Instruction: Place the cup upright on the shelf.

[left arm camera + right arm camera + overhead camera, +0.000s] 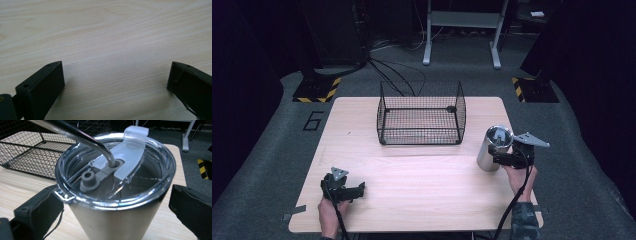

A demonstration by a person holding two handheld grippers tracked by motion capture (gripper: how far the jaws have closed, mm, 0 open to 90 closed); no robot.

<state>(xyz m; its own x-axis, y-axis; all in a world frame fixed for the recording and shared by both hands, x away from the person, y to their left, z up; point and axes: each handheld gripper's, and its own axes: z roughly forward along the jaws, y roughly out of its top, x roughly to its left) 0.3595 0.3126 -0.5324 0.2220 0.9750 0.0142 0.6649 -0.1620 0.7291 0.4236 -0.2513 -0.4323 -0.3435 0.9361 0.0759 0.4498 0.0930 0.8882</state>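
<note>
Item: steel tumbler (pixel 492 150). Standing upright near the right edge of the table (pixel 412 190), about midway along it. Long axis vertical. Clear lid (pixel 115 170) pressed onto the rim; a bent metal straw (pixel 82 137) passes through a grey seal in the lid and leans away toward the upper left of the right gripper view.

Item: right gripper (pixel 507 157). Held just right of the tumbler, pointing left at its upper wall. In the right gripper view the two black jaws sit either side of the body below the lid; the left one looks to be touching or almost touching the steel, the right one stands clear with table showing between. Jaws spread, grip not yet made. Judgement: closing squarely across the vertical axis is what the next move depends on, and this hand is by far the nearer.

Item: left gripper (pixel 346 190). Low at the near left corner of the table, well apart from the tumbler. Jaws wide apart over bare wood, holding nothing.

Item: wire basket (pixel 421 117). Black mesh, open top, at the middle of the far edge. It lies to the far left of the tumbler, a likely place to set it.
</note>
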